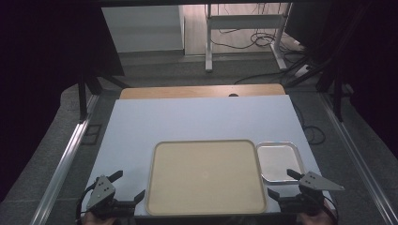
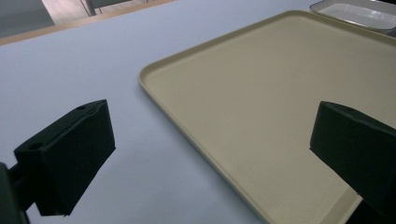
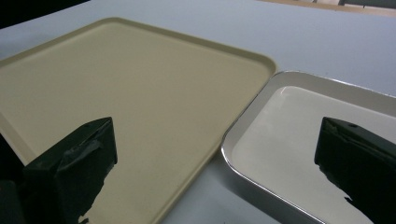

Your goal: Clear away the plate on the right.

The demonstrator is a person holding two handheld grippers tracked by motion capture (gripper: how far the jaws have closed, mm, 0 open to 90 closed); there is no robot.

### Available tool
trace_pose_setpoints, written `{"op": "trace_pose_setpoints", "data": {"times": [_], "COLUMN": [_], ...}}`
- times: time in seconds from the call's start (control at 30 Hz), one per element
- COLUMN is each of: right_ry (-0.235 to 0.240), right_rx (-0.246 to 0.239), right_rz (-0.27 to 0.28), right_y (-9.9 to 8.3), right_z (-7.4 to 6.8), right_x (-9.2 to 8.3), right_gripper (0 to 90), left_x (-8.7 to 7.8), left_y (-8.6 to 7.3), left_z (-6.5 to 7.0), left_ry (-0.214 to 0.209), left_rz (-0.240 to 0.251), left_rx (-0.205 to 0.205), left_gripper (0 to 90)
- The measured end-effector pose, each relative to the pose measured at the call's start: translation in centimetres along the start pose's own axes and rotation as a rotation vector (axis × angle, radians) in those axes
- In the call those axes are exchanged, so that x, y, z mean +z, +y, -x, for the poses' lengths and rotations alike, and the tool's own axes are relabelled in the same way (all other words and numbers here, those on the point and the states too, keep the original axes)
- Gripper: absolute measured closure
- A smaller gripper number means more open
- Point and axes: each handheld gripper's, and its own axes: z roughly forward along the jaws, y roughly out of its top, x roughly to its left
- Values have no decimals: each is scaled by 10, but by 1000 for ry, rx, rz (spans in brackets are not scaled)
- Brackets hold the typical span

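A large beige tray [image 1: 205, 177] lies flat near the tabletop's [image 1: 197, 119] near edge, about midway along it, with nothing on it. Just beside its right rim, toward the near right corner, sits a smaller silver metal tray [image 1: 279, 161], also bare inside; the two rims look close to touching, though I cannot tell whether they meet. The left gripper [image 1: 127, 187] is at the near left corner, beside the beige tray's left rim, its jaws spread wide with nothing between them; in the left gripper view they straddle that rim. The right gripper [image 1: 283, 183] is at the near right corner, jaws likewise parted and holding nothing, straddling the seam between the two trays.
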Motion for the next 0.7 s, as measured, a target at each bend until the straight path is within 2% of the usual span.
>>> {"op": "trace_pose_setpoints", "data": {"times": [0.17,0.3,0.37,0.53,0.7], "right_ry": [5,5,4,-3,-9], "right_rx": [10,15,21,28,31], "right_rz": [-14,-25,-31,-41,-51], "right_y": [-1,-1,-2,-2,-2], "right_z": [2,3,4,6,7], "right_x": [3,5,7,9,10], "right_gripper": [0,0,0,0,0], "left_x": [-1,-3,-5,-4,-5], "left_y": [0,-2,-3,-3,-2], "left_z": [-1,-4,-5,-2,-3], "left_ry": [2,11,2,-2,-32], "left_rz": [2,13,23,11,30], "left_rx": [0,-15,-34,-20,-43], "left_gripper": [0,0,0,0,0]}}
